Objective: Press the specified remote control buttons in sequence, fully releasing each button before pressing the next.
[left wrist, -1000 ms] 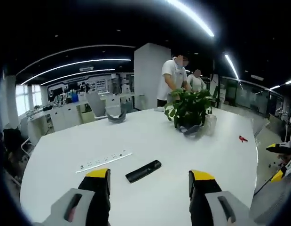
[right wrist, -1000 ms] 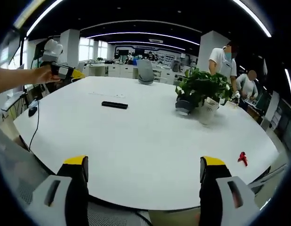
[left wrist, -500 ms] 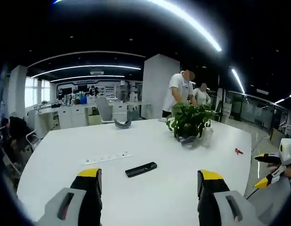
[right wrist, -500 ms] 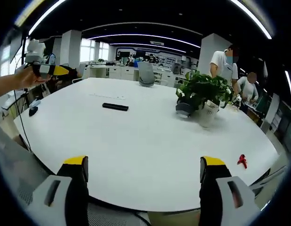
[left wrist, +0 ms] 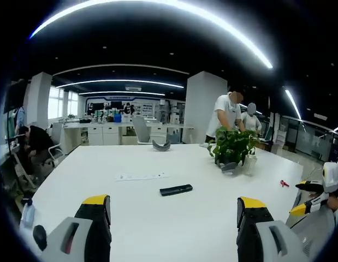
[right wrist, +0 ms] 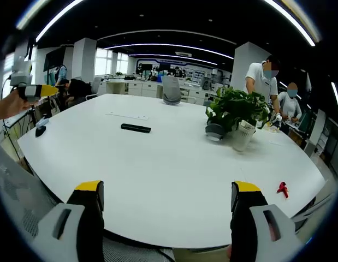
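Left gripper view: we see the remote [left wrist: 176, 190] flat on the table [left wrist: 158, 218], long axis crosswise, ahead between our wide left gripper [left wrist: 174, 218]; right gripper [right wrist: 167, 210], also wide, sits farther off.

Ahead of the tongs: one remote [right wrist: 136, 128], one power strip [right wrist: 127, 115], one potted plant [right wrist: 238, 111], one red clip [right wrist: 282, 189], two people [right wrist: 262, 82] beyond.

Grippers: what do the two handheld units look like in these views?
Both the left gripper and the right gripper have two black jaws capped with yellow tips, mounted on grey housings with dark slots. In the right gripper view, the left gripper carries a white part above its yellow tip.
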The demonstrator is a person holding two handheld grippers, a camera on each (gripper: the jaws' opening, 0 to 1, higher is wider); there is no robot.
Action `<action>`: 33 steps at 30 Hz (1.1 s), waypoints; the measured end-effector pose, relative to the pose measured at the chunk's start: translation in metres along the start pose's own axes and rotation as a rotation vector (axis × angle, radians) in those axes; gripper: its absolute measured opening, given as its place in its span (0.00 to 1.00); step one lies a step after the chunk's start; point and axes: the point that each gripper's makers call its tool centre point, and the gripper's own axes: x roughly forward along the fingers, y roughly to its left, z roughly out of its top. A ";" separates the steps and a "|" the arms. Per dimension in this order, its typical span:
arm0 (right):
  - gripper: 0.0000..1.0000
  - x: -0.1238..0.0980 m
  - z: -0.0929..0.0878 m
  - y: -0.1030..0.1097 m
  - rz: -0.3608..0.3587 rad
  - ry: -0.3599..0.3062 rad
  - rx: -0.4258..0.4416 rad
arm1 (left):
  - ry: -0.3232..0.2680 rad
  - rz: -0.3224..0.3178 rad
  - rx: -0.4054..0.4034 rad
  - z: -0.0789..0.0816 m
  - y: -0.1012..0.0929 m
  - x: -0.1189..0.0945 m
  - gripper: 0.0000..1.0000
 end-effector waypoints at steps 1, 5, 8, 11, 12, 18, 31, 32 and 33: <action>1.00 0.000 0.000 0.000 -0.002 -0.003 -0.001 | -0.005 0.006 -0.006 -0.004 0.000 -0.005 1.00; 1.00 0.000 -0.002 0.000 -0.004 0.008 -0.012 | 0.032 0.038 -0.043 -0.025 -0.002 -0.026 1.00; 0.99 0.001 -0.002 -0.002 -0.009 0.011 -0.006 | 0.031 0.088 -0.041 -0.032 0.003 -0.038 1.00; 0.97 0.001 -0.002 -0.001 -0.006 0.014 -0.013 | 0.040 0.137 -0.027 -0.041 0.007 -0.048 1.00; 0.97 0.001 -0.002 0.000 -0.002 0.013 -0.016 | 0.065 0.165 -0.012 -0.047 0.011 -0.052 1.00; 0.93 0.002 -0.003 0.001 0.006 0.023 -0.019 | 0.094 0.166 -0.165 -0.070 0.015 -0.052 1.00; 0.79 -0.001 0.000 0.004 0.017 0.012 -0.021 | 0.112 0.279 -0.062 -0.073 0.027 -0.060 0.90; 0.77 -0.002 0.005 0.005 0.017 -0.015 -0.028 | 0.106 0.279 -0.053 -0.074 0.030 -0.058 0.91; 0.77 -0.002 0.006 0.007 0.021 -0.021 -0.024 | 0.142 0.288 -0.072 -0.080 0.032 -0.058 0.93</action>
